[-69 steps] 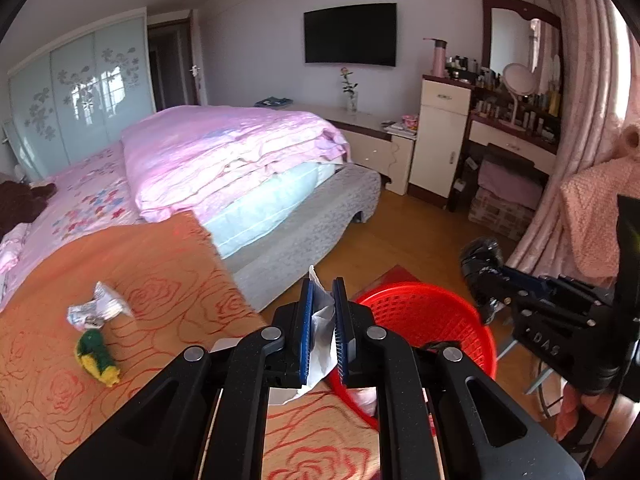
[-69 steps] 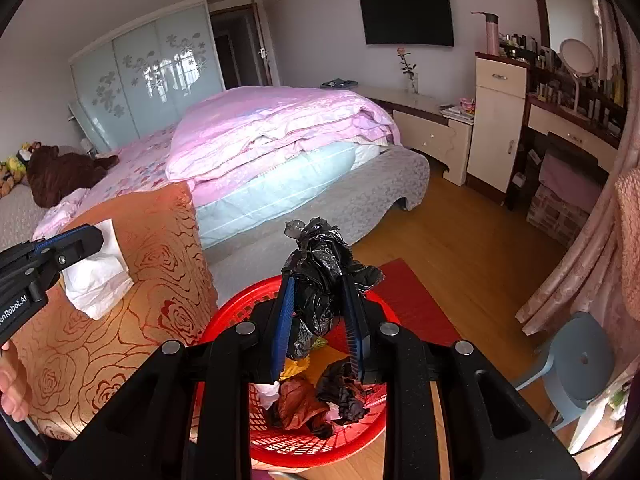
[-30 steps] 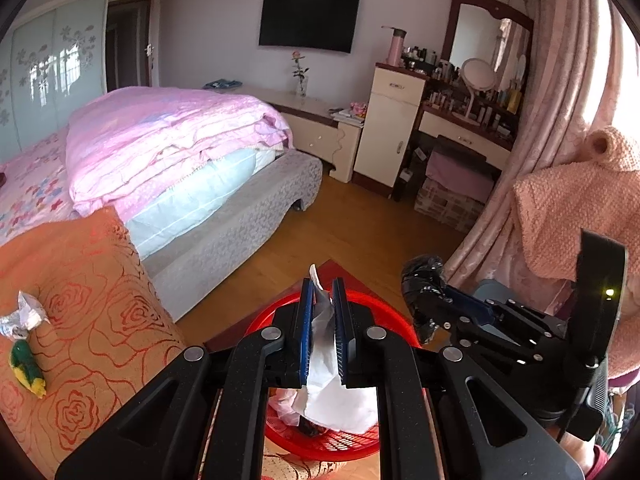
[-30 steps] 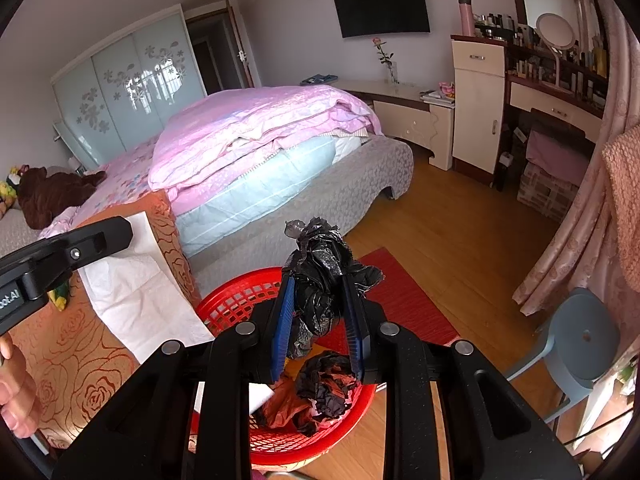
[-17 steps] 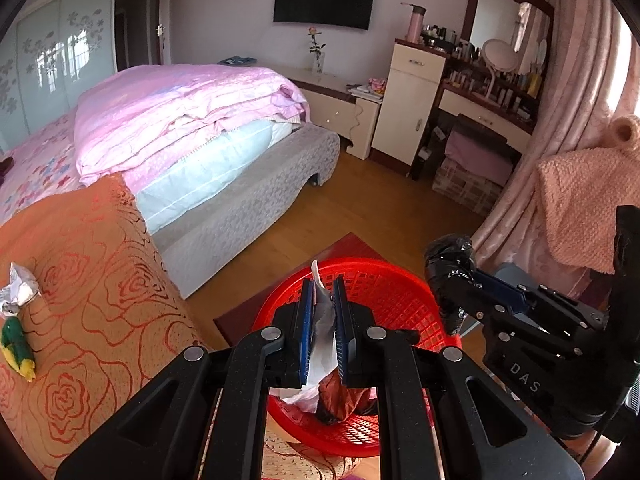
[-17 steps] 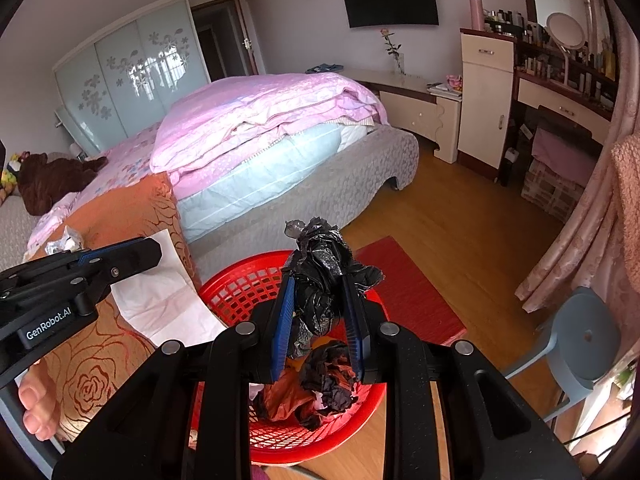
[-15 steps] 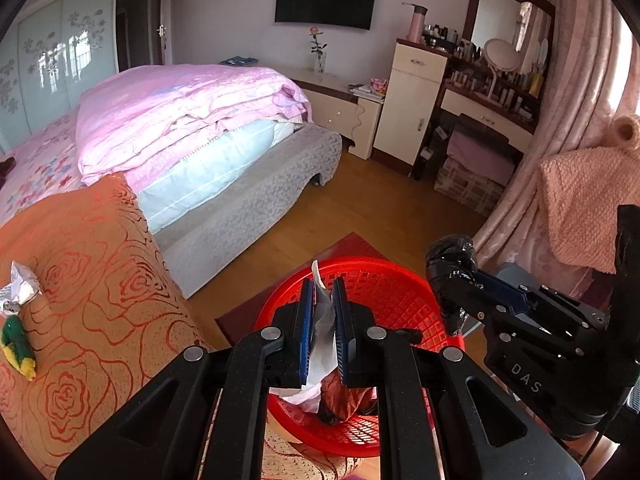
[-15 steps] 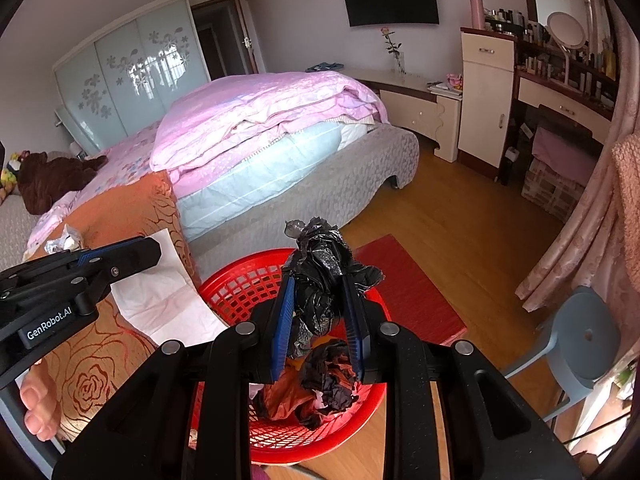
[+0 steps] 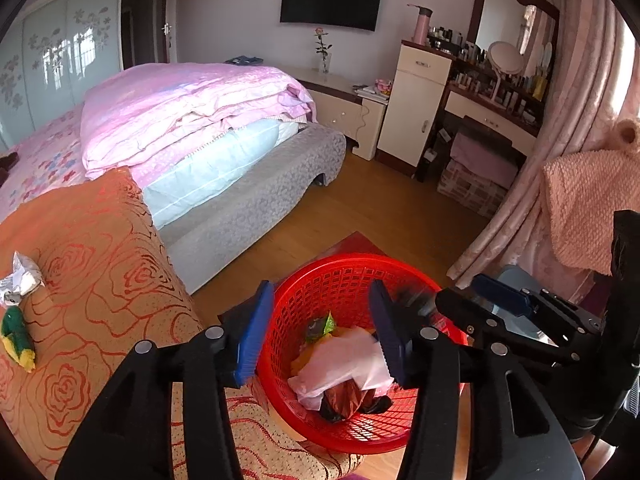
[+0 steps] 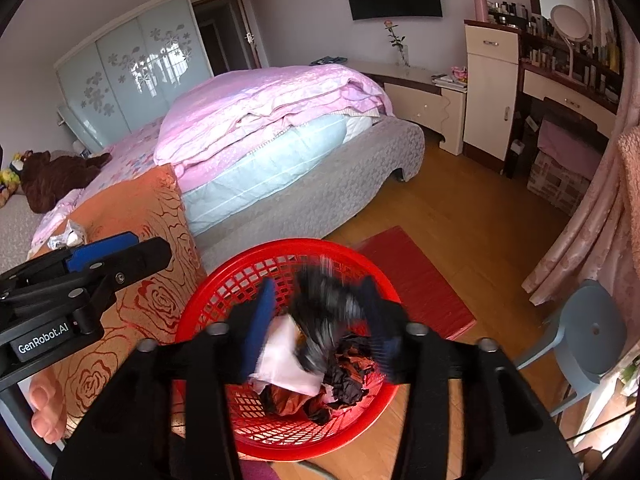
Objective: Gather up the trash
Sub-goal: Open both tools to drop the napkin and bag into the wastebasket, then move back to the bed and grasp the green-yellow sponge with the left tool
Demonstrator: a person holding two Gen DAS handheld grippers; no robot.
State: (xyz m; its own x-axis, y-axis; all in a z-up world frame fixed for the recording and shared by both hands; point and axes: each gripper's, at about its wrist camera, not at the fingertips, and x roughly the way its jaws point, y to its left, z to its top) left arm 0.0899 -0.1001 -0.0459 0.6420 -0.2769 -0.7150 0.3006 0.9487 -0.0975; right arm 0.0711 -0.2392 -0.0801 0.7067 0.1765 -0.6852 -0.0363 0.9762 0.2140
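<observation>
I see my left gripper (image 9: pixel 320 328) with its blue ribbed pads wide apart above the red basket (image 9: pixel 352 272), holding nothing. The white tissue (image 9: pixel 344 364) lies inside the basket on dark crumpled wrappers. My right gripper (image 10: pixel 320 320) is also spread over the basket; the black plastic bag (image 10: pixel 324 312) is a blur between its pads, and I cannot tell if it touches them. On the left gripper's body, in the right view, I read "GenRobot.AI". The basket is plastic lattice, round, standing on a wooden floor (image 10: pixel 460 216) beside an orange rose-patterned cover (image 9: pixel 92 248). On that cover, left of the basket, lie a silver foil wrapper (image 9: pixel 20 280) and a green-yellow wrapper (image 9: pixel 16 340).
</observation>
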